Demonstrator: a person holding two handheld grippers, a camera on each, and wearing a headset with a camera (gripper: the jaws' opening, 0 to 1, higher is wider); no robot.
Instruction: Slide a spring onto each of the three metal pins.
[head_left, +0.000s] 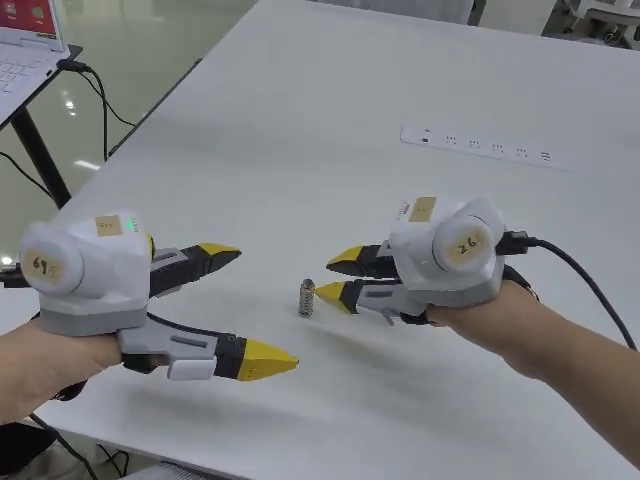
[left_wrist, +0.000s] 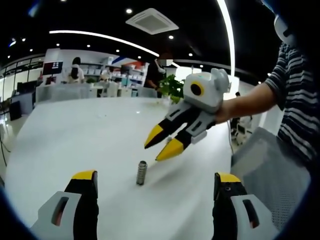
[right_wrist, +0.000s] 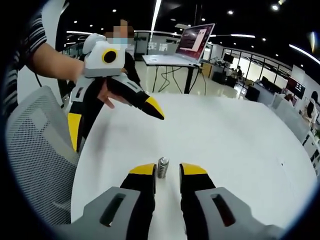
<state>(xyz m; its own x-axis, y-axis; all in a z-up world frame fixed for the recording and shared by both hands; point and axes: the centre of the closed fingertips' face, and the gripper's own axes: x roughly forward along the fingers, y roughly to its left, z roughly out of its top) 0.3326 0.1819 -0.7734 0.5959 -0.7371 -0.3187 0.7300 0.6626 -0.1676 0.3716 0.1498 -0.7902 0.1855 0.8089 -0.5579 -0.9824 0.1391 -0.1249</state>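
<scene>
A small grey metal spring (head_left: 307, 297) stands upright on the white table (head_left: 330, 120). My right gripper (head_left: 330, 276) points at it from the right, jaws a little apart, its lower yellow tip just beside the spring. In the right gripper view the spring (right_wrist: 162, 167) stands just ahead of the gap of that gripper (right_wrist: 168, 170). My left gripper (head_left: 255, 307) is held at the left with jaws spread wide and nothing between them. From the left gripper view the spring (left_wrist: 142, 172) stands ahead of the wide-open left gripper (left_wrist: 156, 177), with the right gripper (left_wrist: 156, 149) beyond it.
A white power strip (head_left: 480, 147) lies farther back on the table. A laptop (head_left: 25, 40) sits on a stand past the left edge, with cables hanging down. A mesh chair (right_wrist: 35, 145) stands near the table's front edge.
</scene>
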